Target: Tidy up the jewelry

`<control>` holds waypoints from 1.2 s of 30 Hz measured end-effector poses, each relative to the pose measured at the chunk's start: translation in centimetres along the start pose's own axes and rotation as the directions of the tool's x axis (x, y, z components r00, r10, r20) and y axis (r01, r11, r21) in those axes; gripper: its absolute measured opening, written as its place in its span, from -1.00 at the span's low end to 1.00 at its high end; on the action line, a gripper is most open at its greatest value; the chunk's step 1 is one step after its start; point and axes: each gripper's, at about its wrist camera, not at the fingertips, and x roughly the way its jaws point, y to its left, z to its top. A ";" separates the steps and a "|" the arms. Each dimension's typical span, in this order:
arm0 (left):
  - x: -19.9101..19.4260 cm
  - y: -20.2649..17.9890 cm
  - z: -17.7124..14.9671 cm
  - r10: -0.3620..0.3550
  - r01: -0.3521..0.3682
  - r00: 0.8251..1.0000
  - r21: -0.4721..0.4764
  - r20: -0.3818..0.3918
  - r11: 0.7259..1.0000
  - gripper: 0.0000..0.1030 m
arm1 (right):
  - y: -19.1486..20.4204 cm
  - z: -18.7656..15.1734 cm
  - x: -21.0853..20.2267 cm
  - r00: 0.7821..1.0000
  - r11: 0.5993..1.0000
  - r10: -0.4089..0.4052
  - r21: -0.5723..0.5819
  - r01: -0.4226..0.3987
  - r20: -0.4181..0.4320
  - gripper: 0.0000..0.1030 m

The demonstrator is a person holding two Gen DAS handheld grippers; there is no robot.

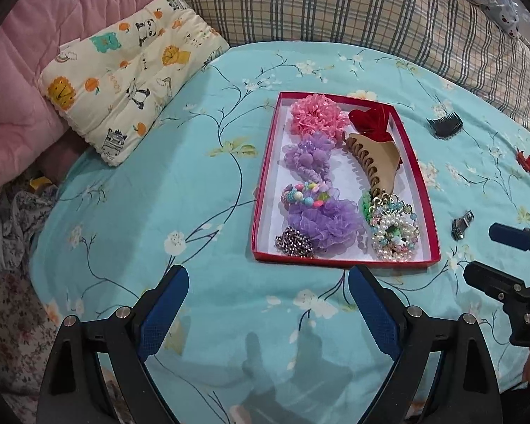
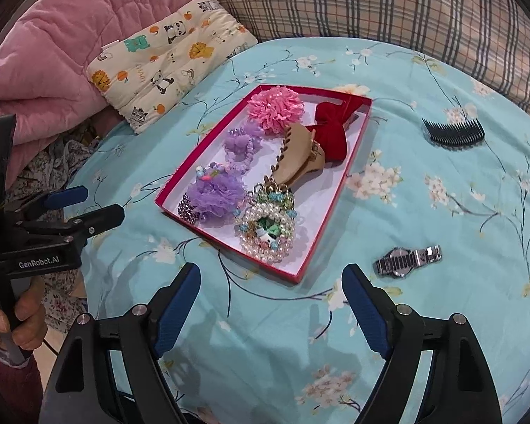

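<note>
Jewelry tray (image 1: pixel 265 190), red-rimmed, sits at centre right of the left wrist view, already crowded with scrunchies and a beige claw clip (image 1: pixel 374 155); the left gripper (image 1: pixel 268 311) hangs spread and empty below it. In the right wrist view, the wristwatch (image 2: pixel 408 261) lies loose at lower right, just beside the wide-open, empty right gripper (image 2: pixel 270 304). Best to straddle the watch's band squarely before closing.

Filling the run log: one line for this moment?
left tongs open, empty | right tongs open, empty | watch, comb outside red tray
</note>
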 end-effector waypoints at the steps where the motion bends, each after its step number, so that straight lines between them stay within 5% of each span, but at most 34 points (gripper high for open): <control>1: 0.1 -0.1 0.2 0.003 -0.003 1.000 0.003 0.003 1.000 0.80 | 0.0 0.2 0.0 1.000 1.000 -0.005 -0.004 0.005 -0.001 0.67; 36: 5.7 -0.7 3.1 -0.008 0.007 1.000 -0.007 -0.024 1.000 0.80 | -1.5 3.2 4.6 0.998 0.999 -0.045 0.029 0.046 -0.040 0.69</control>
